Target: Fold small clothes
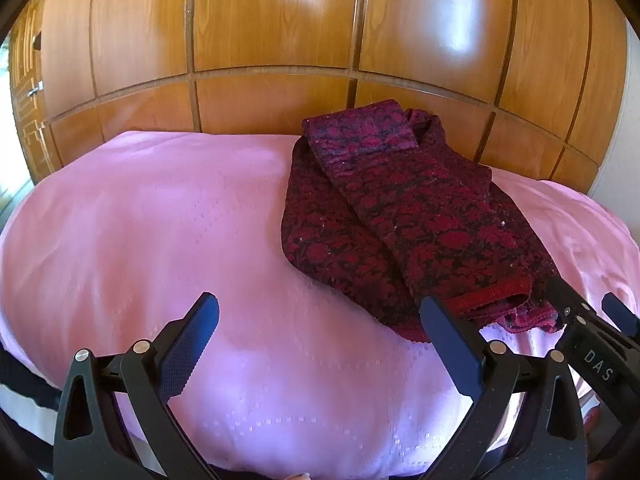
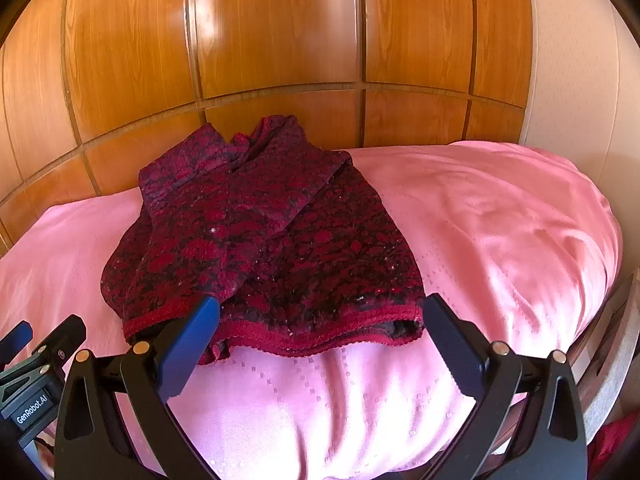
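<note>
1. The left gripper (image 1: 320, 340) has its jaws spread wide with nothing between them, over bare pink bedspread (image 1: 140, 220); its right finger reaches the red hem of the sweater (image 1: 400, 216).
2. The right gripper (image 2: 320, 340) is equally wide open and empty, its fingers straddling the sweater's near hem (image 2: 304, 340).
3. Readable writing: "DAS" on the right gripper's body in the left view, "GenRobot.AI" on the left gripper's body (image 2: 32, 408) in the right view.
4. The dark red floral sweater lies on the bed, sleeves folded over its body.
5. Open bedspread lies on both sides; the wooden panelled wall (image 1: 280, 40) closes off the far edge.
</note>
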`<action>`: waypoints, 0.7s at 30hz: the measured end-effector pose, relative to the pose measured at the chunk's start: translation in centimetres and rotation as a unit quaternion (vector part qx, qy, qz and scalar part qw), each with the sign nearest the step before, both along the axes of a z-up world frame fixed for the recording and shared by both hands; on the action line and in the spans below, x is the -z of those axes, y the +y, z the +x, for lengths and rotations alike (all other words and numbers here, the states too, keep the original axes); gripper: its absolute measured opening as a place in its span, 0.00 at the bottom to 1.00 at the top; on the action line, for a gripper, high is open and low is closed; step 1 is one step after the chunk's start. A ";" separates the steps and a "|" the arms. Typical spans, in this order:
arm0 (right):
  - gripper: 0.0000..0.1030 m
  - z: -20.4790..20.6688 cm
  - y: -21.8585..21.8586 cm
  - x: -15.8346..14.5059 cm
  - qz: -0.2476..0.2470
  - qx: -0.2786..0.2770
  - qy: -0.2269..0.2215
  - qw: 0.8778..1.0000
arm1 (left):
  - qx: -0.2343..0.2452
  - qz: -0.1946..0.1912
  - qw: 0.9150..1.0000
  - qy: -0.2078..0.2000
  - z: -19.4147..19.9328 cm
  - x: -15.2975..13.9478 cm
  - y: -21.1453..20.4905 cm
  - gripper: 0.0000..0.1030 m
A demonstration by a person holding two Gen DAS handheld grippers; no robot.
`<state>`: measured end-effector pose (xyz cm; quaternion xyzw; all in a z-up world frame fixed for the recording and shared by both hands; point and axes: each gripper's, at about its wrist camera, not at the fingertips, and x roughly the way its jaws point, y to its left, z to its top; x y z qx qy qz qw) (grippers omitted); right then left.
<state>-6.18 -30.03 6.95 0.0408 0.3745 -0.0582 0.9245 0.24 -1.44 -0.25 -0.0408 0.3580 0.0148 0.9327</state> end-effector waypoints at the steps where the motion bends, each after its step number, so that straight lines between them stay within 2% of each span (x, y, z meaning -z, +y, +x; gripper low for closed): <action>1: 0.98 0.0 0.0 0.0 0.000 0.001 0.000 1.000 | 0.001 0.000 1.000 -0.001 0.0 0.0 0.0 0.97; 21: 0.98 0.5 -0.3 0.0 0.002 0.003 0.002 1.000 | 0.012 0.010 1.000 -0.003 0.3 -0.2 -0.5 0.97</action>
